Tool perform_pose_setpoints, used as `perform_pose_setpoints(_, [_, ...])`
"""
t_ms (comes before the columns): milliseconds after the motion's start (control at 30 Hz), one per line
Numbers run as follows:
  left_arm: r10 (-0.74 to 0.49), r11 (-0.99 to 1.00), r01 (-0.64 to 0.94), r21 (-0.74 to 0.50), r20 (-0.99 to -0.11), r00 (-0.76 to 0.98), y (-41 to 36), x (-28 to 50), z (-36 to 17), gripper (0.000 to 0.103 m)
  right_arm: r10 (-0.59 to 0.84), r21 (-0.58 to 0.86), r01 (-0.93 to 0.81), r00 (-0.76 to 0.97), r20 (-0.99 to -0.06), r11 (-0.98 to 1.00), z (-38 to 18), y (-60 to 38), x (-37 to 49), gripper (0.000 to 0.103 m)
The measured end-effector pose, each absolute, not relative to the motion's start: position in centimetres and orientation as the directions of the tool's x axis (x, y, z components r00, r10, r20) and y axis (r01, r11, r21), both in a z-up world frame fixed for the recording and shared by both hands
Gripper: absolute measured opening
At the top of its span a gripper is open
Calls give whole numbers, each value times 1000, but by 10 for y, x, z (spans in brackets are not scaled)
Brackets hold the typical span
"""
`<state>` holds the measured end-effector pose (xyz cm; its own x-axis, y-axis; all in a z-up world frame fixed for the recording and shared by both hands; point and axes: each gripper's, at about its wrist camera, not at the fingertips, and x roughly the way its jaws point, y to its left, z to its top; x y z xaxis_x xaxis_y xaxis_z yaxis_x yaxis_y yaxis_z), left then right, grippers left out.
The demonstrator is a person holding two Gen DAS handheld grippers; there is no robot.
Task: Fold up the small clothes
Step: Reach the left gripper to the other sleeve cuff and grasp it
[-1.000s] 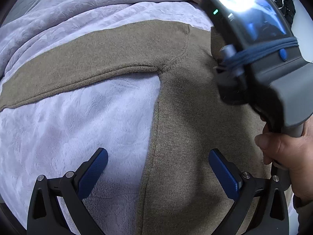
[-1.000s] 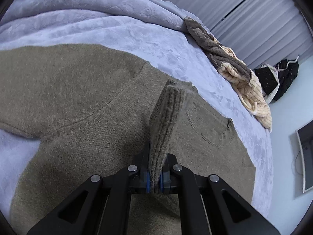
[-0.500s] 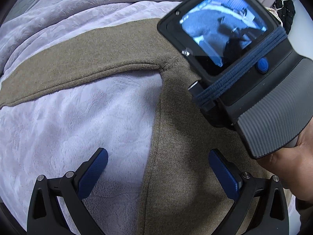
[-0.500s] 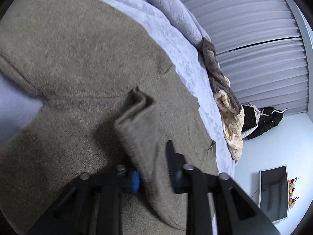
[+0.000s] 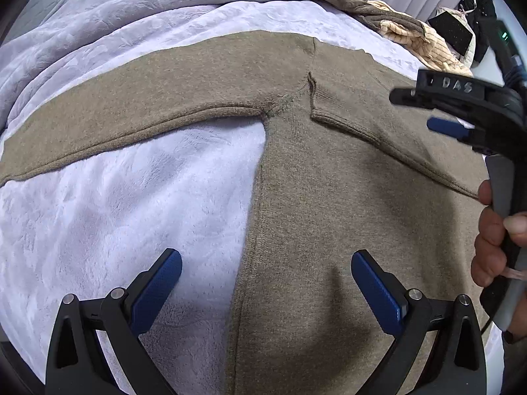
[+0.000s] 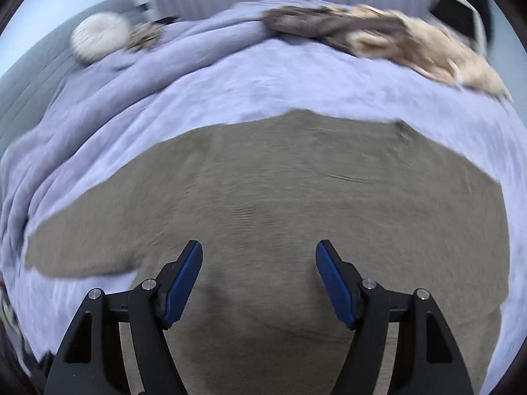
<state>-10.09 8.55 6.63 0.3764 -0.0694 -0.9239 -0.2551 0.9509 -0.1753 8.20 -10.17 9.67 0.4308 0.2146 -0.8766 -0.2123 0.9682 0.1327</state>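
Note:
A brown knit sweater (image 5: 329, 204) lies flat on a lilac blanket (image 5: 115, 214). One sleeve (image 5: 131, 112) stretches out to the left; the other sleeve (image 5: 362, 125) is folded across the body with its cuff near the armpit. My left gripper (image 5: 266, 283) is open and empty, low over the sweater's left side seam. My right gripper (image 6: 260, 273) is open and empty above the sweater body (image 6: 296, 204); it also shows in the left wrist view (image 5: 461, 121) at the right edge, held by a hand.
A pile of brown and cream knitwear (image 5: 395, 26) lies at the far right of the bed. A white round cushion (image 6: 98, 39) and a small brown item (image 6: 145, 34) sit at the far left. Dark clothes (image 5: 467, 13) hang beyond the bed.
My right gripper let go of the sleeve cuff, opened wide and pulled back to the right. The sleeve now lies folded on the sweater body. My left gripper has stayed put.

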Motion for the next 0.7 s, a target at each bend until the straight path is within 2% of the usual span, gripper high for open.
perform_pose_setpoints(100, [-65, 954, -250, -168, -925, 374, 79, -97, 67, 103, 125, 57, -187, 377, -918, 981, 73, -99, 86, 75])
perform_pose_setpoints(233, [-64, 952, -256, -167, -927, 369, 79, -93, 68, 103, 25, -130, -335, 423, -906, 933, 64, -55, 66, 76])
perform_pose_setpoints(300, [-80, 943, -271, -192, -923, 377, 88, -94, 69, 103, 96, -100, -397, 445, -890, 912, 77, -45, 55, 76])
perform_pose_setpoints(367, [-87, 922, -315, -225, -913, 398, 108, -98, 72, 103, 224, 14, -431, 440, -870, 902, 93, -48, 43, 76])
perform_pose_setpoints(533, [-58, 825, -476, -305, -883, 465, 186, -115, 77, 103, 209, -39, -453, 484, -850, 890, 104, -54, 14, 76])
perform_pose_setpoints(700, [86, 712, -630, -312, -851, 519, 275, -138, 77, 103, 204, -85, -519, 474, -857, 850, 92, -51, -25, 76])
